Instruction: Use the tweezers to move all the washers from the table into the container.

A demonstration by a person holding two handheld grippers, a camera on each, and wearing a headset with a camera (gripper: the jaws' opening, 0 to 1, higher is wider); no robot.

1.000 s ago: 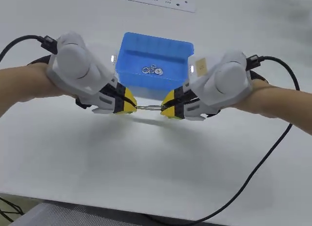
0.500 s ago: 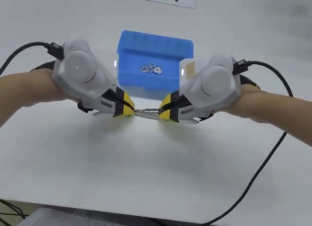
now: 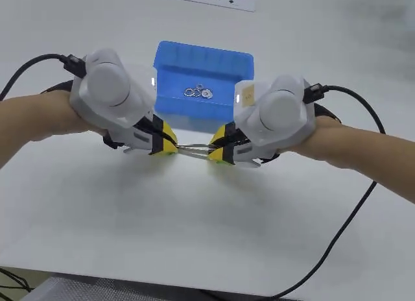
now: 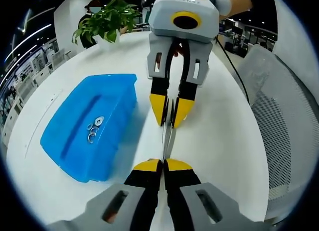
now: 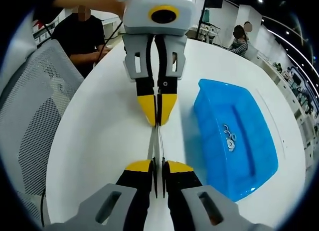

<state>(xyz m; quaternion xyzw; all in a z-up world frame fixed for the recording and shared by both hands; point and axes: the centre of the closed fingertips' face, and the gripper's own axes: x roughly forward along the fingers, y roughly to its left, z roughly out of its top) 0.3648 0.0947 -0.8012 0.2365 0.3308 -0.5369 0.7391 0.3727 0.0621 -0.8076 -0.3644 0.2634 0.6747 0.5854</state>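
Left tongs (image 3: 165,144) and right tongs (image 3: 217,152) still clamp the tweezers (image 3: 192,148); washers (image 3: 198,92) lie in the bin (image 3: 204,51), work seems finished.

No legible text, dark marks on the white strip (image 3: 233,2) too small to read

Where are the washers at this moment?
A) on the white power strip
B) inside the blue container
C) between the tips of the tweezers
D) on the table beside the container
B: the washers lie grouped on the floor of the blue container, behind the tweezers that the left claw and the right claw grip.
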